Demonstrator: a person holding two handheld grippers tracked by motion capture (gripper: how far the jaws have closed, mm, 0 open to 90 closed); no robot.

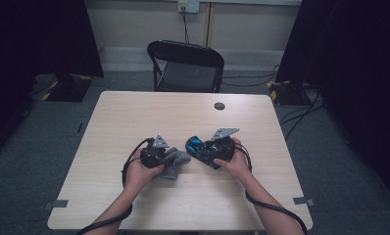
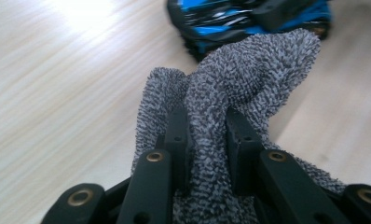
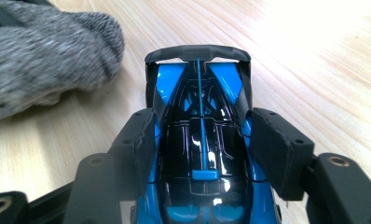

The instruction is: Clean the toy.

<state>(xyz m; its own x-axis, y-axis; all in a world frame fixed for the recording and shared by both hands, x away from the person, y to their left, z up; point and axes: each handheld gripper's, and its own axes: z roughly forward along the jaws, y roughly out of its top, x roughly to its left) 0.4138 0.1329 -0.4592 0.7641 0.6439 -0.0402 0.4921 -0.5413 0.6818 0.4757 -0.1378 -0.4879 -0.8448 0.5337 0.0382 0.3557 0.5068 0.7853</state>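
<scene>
Wooden table (image 1: pixel 134 205), black folding chair (image 1: pixel 185 66) behind its far edge. Mid-table: right gripper (image 3: pixel 200 140), jaws clamped on the flanks of a blue toy car (image 3: pixel 200 154). Left gripper (image 2: pixel 207 140) pinches a fold of grey cloth (image 2: pixel 239 79), just beside the car. Small dark disc (image 1: pixel 219 105) well apart.

A black folding chair (image 1: pixel 185 66) stands beyond the desk (image 1: pixel 134 112), with a small dark disc (image 1: pixel 219 105) just ahead of the right tongs.
</scene>
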